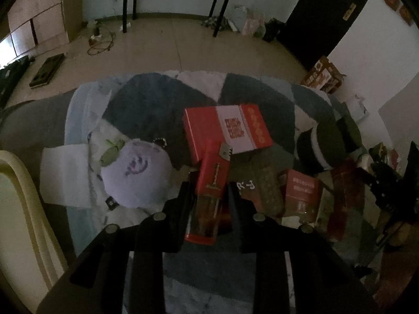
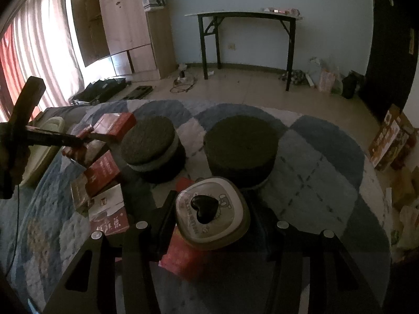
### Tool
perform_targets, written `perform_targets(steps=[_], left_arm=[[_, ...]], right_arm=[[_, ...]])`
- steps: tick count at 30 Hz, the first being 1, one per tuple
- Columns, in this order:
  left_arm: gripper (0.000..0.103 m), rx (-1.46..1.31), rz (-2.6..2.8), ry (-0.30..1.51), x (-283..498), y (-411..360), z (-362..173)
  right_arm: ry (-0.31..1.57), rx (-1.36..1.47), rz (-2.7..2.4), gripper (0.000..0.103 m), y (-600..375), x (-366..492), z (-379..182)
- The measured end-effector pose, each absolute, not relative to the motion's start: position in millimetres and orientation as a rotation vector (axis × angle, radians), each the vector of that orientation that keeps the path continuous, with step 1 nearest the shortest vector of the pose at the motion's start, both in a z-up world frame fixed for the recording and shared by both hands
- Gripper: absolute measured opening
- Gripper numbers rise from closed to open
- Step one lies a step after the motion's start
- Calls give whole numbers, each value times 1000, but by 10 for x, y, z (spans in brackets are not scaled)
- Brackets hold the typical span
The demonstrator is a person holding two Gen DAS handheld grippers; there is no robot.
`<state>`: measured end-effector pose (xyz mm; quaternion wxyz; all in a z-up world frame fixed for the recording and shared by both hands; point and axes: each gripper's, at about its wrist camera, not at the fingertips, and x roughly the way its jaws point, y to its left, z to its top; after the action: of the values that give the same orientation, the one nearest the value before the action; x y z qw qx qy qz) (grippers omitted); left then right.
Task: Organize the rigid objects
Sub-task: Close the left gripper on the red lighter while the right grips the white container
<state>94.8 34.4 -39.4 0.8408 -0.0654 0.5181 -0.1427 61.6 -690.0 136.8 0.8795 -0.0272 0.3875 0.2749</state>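
Observation:
My left gripper is shut on a slim red box and holds it above the blue patterned rug, just in front of a larger red and white box. It also shows at the left of the right wrist view. My right gripper is shut on a rounded square tin with a dark heart on its lid, held over a flat red box.
A lilac plush lies left of the left gripper. More red boxes lie to its right, and also show in the right view. Two dark round cushions sit on the rug. A cream tray is at far left.

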Motion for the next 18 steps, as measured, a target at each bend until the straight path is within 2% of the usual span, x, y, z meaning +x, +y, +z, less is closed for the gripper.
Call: perform_targets(steps=[5,9,18], left_arm=[[29,-137,-314,1084,899,358,-294],[20,-112,-303,1123,864,296,-459],[15,-99,-315,1100,834,313,-493]], right_arm=[[803,-53,576,50,-6895,557,1442],[811,-52,588,50,-6883,518,1476],[811,-66,605,50,-6847,455,1541]])
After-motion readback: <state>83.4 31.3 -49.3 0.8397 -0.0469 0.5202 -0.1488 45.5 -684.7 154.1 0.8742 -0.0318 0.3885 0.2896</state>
